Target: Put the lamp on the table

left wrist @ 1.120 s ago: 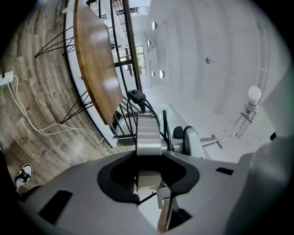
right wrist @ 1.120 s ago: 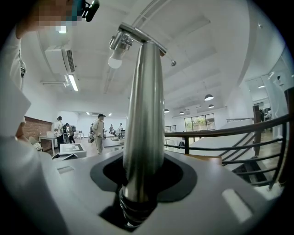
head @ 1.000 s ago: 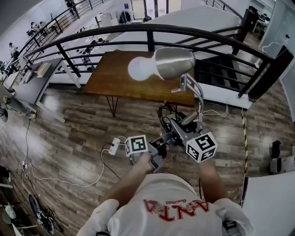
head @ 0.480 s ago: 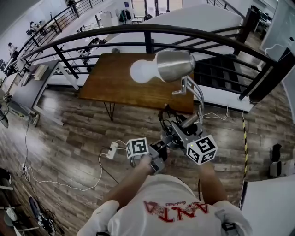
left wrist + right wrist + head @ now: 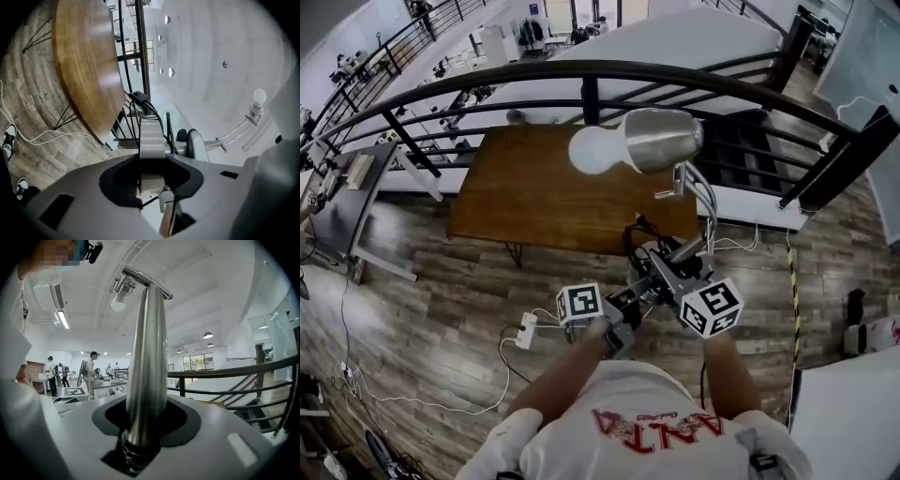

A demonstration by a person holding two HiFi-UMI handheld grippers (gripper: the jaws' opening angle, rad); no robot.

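I hold a desk lamp in the air with both grippers. Its silver shade and white bulb hang over the near right part of the brown wooden table. My left gripper is shut on the lamp's flat grey base, where a black cable enters. My right gripper is shut on the lamp's polished metal stem, just above its ribbed collar. In the left gripper view the table lies ahead at the upper left and the bulb shows far right.
A black metal railing runs behind the table. A white power strip with trailing cables lies on the wood floor in front of it. Black stairs descend at the right. Striped tape marks the floor. People stand far off.
The table has come closer and slid left in the head view as I step toward it. Both grippers keep the same hold on the lamp.
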